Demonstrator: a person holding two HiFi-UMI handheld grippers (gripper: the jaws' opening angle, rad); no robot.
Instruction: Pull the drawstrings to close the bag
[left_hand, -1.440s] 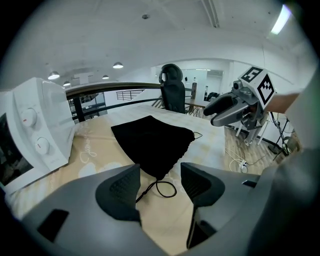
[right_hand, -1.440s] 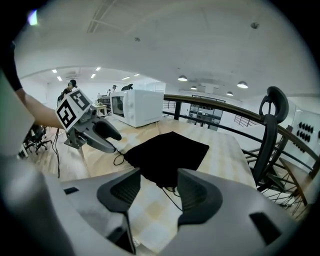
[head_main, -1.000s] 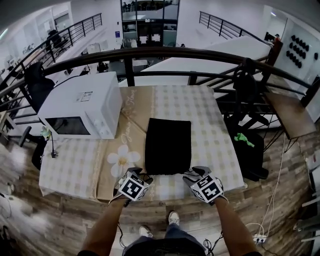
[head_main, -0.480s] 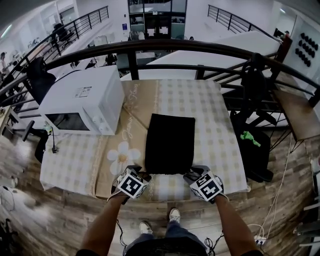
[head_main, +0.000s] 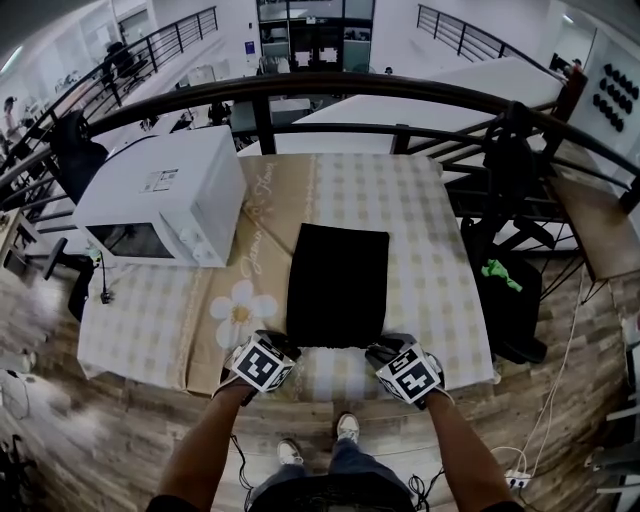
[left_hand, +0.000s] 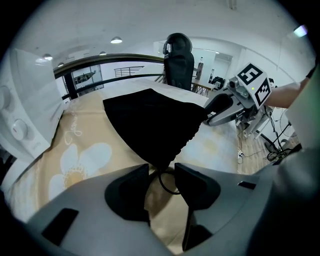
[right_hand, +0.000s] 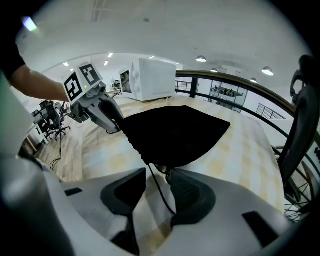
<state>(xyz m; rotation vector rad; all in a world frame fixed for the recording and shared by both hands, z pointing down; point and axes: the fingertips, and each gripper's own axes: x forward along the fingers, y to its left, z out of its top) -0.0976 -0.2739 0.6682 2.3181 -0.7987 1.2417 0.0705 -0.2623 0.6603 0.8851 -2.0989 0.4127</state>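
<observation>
A flat black drawstring bag lies on the table, its mouth edge toward me. My left gripper is at the bag's near left corner and my right gripper at the near right corner. In the left gripper view a loop of black cord lies in the gap between the left gripper's jaws. In the right gripper view a black cord runs between the right gripper's jaws. Both pairs of jaws have just been closing, and a gap shows at each cord.
A white microwave stands on the table's left part. The checked tablecloth has a flower print left of the bag. A dark railing runs behind the table. A dark bag stands on the floor at right.
Both grippers stay at the bag's near corners. The right one has sunk slightly toward the table. The bag has not moved.
</observation>
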